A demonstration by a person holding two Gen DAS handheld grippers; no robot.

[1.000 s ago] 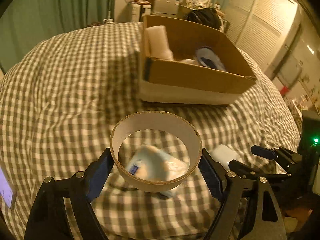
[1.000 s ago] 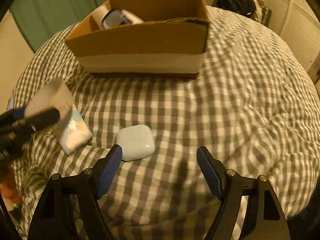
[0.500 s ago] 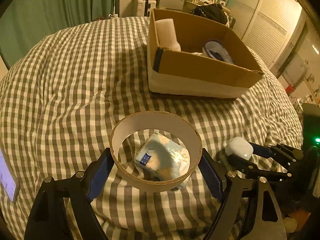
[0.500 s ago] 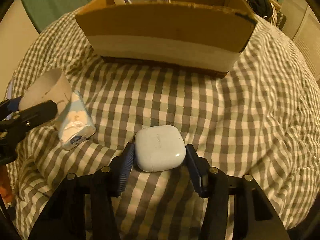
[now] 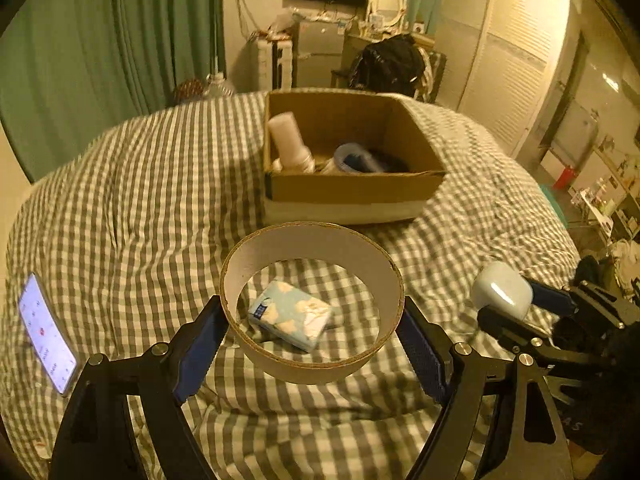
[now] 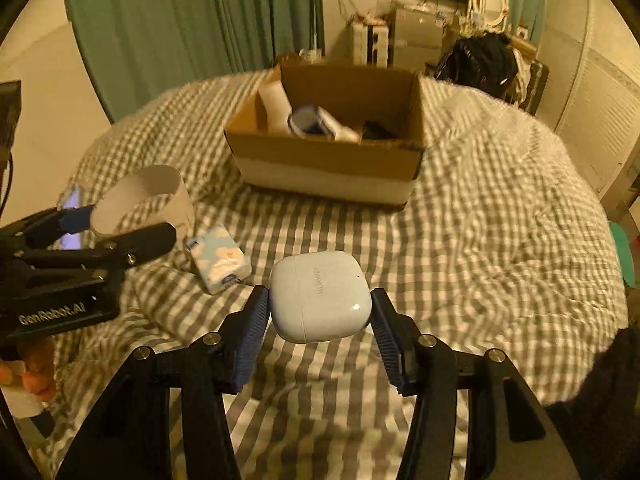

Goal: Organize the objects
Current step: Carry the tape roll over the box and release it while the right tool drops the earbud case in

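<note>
Lifted since earlier, earbud case (image 6: 319,295) and cardboard ring (image 5: 311,300) are gripped by right hand-held gripper (image 6: 318,320) and left hand-held gripper (image 5: 310,344); tissue pack (image 5: 289,314) is left on the bed (image 5: 160,184), cardboard box (image 5: 352,192) partly filled.

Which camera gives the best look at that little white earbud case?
The right wrist view: the earbud case sits centred between the right gripper's pads, its whole top face and printed lettering visible. In the left wrist view the case shows only at the right edge, seen end-on and partly hidden by a finger.
</note>
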